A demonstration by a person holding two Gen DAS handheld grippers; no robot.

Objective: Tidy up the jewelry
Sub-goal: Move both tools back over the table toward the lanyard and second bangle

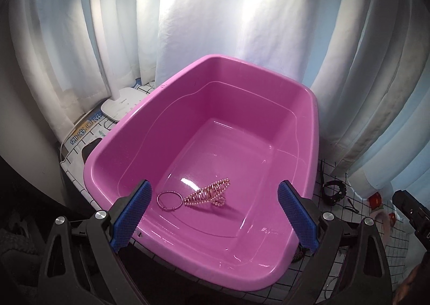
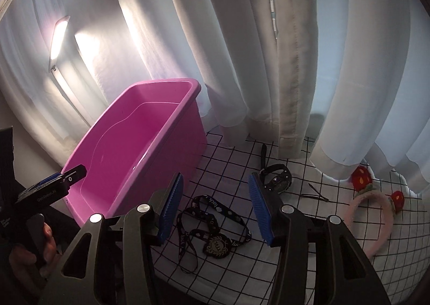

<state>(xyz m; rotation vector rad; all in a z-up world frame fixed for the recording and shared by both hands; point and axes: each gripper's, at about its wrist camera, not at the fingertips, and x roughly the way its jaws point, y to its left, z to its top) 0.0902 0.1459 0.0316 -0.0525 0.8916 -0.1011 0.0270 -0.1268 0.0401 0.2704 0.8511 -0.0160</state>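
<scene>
A pink plastic tub (image 1: 113,149) stands on a grid-patterned cloth. A thin ring bangle (image 1: 169,199) and a gold beaded hair claw (image 1: 208,192) lie on its floor. My left gripper (image 1: 215,199) hangs open and empty over the tub's near edge. In the right wrist view the tub (image 2: 172,106) is at left. My right gripper (image 2: 215,192) is open and empty above a black patterned lanyard with a heart pendant (image 2: 215,227). A black wristwatch (image 2: 278,176), a thin hairpin (image 2: 315,195) and a pink strawberry headband (image 2: 376,213) lie to the right.
White curtains (image 2: 268,50) hang close behind the tub and cloth. A lit lamp bar (image 2: 57,42) stands at back left, its white base (image 1: 121,106) beside the tub. The left gripper's body (image 2: 51,187) shows at the right wrist view's left edge.
</scene>
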